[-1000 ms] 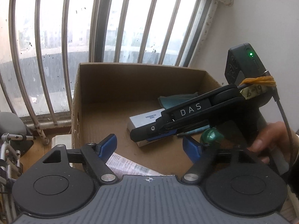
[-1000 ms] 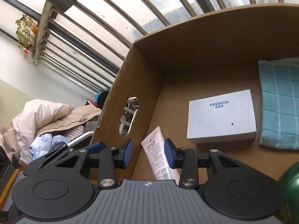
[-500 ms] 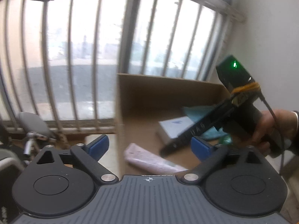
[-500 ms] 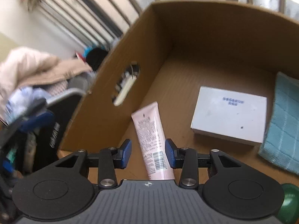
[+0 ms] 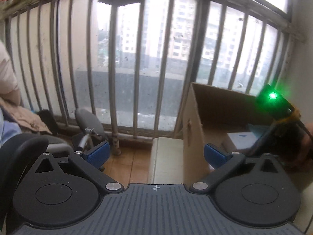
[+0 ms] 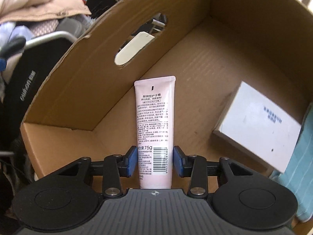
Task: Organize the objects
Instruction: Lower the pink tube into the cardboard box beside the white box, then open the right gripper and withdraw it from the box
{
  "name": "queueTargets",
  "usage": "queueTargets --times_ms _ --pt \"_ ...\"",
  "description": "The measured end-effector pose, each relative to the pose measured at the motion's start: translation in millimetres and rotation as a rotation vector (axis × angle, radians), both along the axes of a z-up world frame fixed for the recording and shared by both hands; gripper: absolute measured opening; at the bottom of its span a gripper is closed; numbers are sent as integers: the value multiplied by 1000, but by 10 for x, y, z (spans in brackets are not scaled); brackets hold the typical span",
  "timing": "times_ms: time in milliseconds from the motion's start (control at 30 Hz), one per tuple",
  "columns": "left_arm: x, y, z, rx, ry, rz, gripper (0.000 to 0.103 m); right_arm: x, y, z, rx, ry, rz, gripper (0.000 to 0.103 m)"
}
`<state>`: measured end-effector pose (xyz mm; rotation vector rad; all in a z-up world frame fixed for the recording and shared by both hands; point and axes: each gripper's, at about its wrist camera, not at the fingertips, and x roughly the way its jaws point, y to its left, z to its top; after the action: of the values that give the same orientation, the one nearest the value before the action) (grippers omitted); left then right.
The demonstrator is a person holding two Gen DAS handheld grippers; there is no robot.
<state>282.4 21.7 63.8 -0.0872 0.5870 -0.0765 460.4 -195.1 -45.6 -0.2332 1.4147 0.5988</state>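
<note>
The left gripper (image 5: 155, 153) has swung away from the cardboard box (image 6: 82, 82) toward the barred window (image 5: 137, 58), its jaws opening wide with nothing between them. The right gripper (image 6: 154, 160) now points steeply down into the box, clamping a smooth pink tube (image 6: 153, 121) printed "75g" above a barcode. A flat white carton (image 6: 258, 125) and teal checked cloth (image 6: 299, 166) lie beside it.

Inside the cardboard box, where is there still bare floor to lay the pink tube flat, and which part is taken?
Bare cardboard box floor runs along the wall with the handle cutout, from the pink tube up to the far corner. The right side is crowded: the white box lies there, with the teal cloth beside it.
</note>
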Motion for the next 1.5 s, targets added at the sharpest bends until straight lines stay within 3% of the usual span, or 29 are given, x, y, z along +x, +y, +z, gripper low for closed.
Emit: queueTargets --times_ms 233,533,700,767,933,1033,1100,1267,1367,1500 --pt "-39 140 -54 -58 7 44 103 25 -94 74 -42 -85 -57 42" --pt "-139 70 -37 -60 7 25 103 145 -128 176 -56 -158 -124 42" --pt "-244 -18 -8 -58 21 4 103 95 -285 243 -5 -174 -209 43" --pt "-299 -56 10 -55 22 -5 103 50 -415 347 54 -189 -232 48" --pt "-470 -158 79 -33 7 -8 103 -394 -803 827 233 -288 -292 53" --pt "-588 -228 108 -37 1 -30 103 -716 -1071 1039 330 -355 -360 69" --pt "-666 -293 114 -34 3 -33 103 -976 -1228 1137 388 -398 -397 73" --pt "-877 -551 108 56 -28 -24 103 -1646 -1303 1075 448 -516 -480 99" --pt "-1020 -699 102 112 -81 -5 103 -2065 -1391 1026 483 -582 -545 102" --pt "-1124 -816 116 86 -96 -58 103 -2459 -1490 943 470 -670 -663 103"
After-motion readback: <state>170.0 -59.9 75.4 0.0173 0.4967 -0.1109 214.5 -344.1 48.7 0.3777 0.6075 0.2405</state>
